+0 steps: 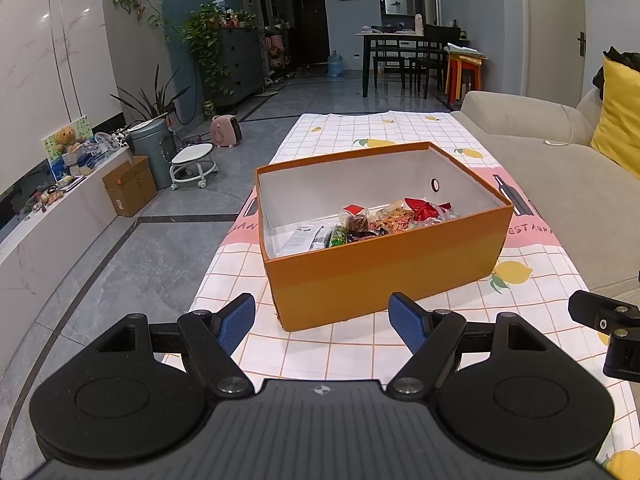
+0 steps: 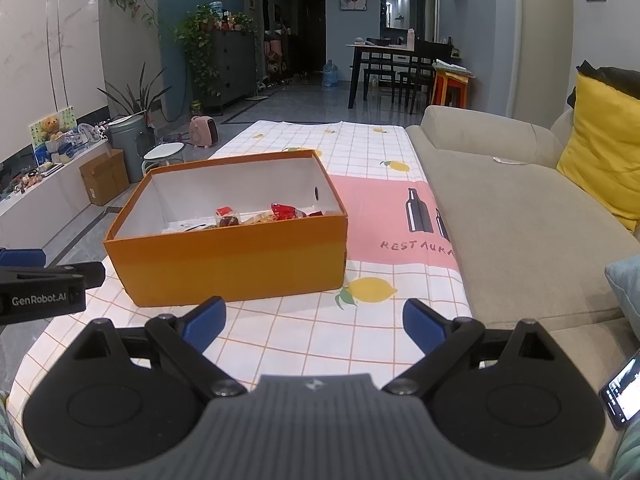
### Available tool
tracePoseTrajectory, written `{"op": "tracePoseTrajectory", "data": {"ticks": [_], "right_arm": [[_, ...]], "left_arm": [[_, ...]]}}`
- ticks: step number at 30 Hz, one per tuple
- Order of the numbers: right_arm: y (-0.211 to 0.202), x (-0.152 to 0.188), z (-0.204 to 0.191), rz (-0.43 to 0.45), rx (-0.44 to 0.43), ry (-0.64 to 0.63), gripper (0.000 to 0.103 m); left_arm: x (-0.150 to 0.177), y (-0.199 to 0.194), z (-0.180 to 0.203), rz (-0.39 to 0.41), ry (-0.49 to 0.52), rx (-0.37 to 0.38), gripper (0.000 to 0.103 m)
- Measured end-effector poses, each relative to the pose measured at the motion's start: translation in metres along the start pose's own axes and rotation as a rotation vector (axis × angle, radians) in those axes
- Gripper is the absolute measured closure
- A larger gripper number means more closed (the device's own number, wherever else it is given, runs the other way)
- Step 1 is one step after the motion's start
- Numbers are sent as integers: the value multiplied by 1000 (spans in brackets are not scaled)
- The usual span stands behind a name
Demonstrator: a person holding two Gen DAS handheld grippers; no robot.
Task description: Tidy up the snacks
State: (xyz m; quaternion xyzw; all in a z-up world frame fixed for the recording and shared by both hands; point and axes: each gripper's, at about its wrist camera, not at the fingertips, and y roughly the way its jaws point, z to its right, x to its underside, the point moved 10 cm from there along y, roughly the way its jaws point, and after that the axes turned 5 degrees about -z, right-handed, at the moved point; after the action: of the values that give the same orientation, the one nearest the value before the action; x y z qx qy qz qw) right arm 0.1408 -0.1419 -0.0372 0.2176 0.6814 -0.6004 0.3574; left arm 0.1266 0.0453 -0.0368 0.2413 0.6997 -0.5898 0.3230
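An open orange box (image 1: 384,272) with a white inside stands on the checked tablecloth (image 1: 352,348). Several wrapped snacks (image 1: 384,218) lie on its floor, mostly toward the right end. My left gripper (image 1: 322,322) is open and empty, just short of the box's near corner. In the right wrist view the box (image 2: 228,264) sits to the left and the snacks (image 2: 256,216) show over its rim. My right gripper (image 2: 314,322) is open and empty above the cloth, right of the box. The left gripper's side (image 2: 44,286) shows at the left edge.
A beige sofa (image 2: 520,232) with a yellow cushion (image 2: 600,152) runs along the table's right side. A phone (image 2: 622,392) lies at the lower right. Grey tile floor (image 1: 132,264), a cardboard carton (image 1: 130,190) and a bin (image 1: 152,148) are to the left.
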Motion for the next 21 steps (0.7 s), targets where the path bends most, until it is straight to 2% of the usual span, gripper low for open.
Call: {"op": "tracePoseTrajectory", "data": {"ticks": [21], "right_arm": [[3, 4, 1, -16, 6, 5, 11]], "left_arm": [[4, -3, -3, -4, 2, -6, 14]]}}
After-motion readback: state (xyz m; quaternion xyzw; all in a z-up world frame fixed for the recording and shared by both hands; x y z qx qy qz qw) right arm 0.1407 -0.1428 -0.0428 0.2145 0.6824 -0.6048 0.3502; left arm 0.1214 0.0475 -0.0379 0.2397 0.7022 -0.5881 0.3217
